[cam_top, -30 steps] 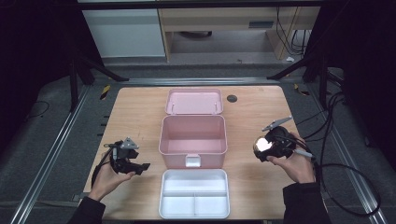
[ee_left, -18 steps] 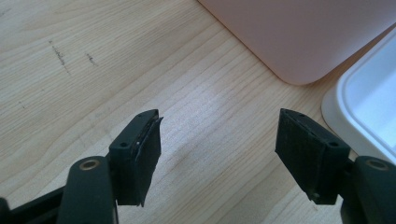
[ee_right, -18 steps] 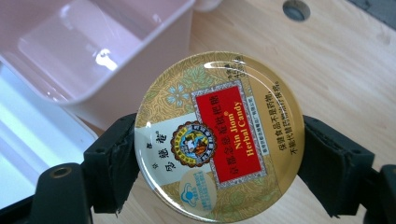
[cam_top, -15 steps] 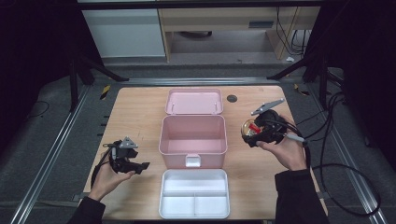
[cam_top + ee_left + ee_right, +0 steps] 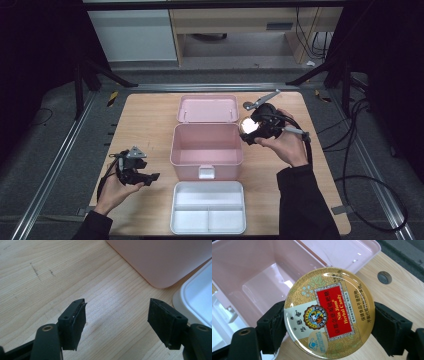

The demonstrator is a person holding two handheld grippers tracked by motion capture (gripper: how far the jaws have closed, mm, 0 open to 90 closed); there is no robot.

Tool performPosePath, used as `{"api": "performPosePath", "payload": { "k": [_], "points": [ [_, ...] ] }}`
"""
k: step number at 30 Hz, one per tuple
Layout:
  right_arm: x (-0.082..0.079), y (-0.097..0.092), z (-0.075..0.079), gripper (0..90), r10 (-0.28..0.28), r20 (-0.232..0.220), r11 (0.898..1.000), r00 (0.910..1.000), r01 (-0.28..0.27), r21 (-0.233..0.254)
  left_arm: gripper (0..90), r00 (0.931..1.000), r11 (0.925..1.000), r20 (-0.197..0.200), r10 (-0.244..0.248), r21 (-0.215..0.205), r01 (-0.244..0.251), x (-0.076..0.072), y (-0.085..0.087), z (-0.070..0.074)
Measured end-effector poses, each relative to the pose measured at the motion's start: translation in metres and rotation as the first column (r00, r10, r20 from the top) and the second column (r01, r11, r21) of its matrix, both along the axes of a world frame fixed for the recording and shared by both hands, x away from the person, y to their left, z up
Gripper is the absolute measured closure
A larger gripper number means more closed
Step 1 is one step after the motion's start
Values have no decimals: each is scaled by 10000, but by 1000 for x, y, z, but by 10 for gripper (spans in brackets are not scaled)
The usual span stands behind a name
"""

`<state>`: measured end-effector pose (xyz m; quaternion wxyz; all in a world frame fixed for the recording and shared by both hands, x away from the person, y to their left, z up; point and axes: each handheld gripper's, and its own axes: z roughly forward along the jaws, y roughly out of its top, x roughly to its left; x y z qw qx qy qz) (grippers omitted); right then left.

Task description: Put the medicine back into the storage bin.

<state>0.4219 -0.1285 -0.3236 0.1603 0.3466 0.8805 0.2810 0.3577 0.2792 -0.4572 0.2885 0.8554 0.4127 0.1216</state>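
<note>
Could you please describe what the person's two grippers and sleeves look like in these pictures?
Both are black two-jaw tools. The left gripper carries a grey three-cornered plate on top and has flat, rectangular black pads. The right gripper trails a black cable, with a grey plate too. Both sleeves are dark.

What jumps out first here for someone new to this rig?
The round gold candy tin, clamped between the right gripper's jaws at the open pink box's right rim, glaring under the light. Next, that empty box mid-table, with its pink lid lying behind it and a white divided tray in front. The left gripper waits at the table's left, jaws wide open above bare wood.
</note>
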Motion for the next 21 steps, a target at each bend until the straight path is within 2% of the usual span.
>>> {"api": "performPosePath", "payload": {
  "k": [9,16,21],
  "points": [
    [16,28,1,206,509,-63,9987,9987,-510,-93,306,10000,10000,-3,-11,-16,11,0,0,0],
    [28,55,4,206,912,12,9958,9958,-912,10,305,10000,10000,3,-23,-61,23,0,0,0],
    [35,73,0,206,1125,-27,9936,9936,-1125,89,306,10000,10000,26,13,-54,-13,0,1,1]
  ]
}}
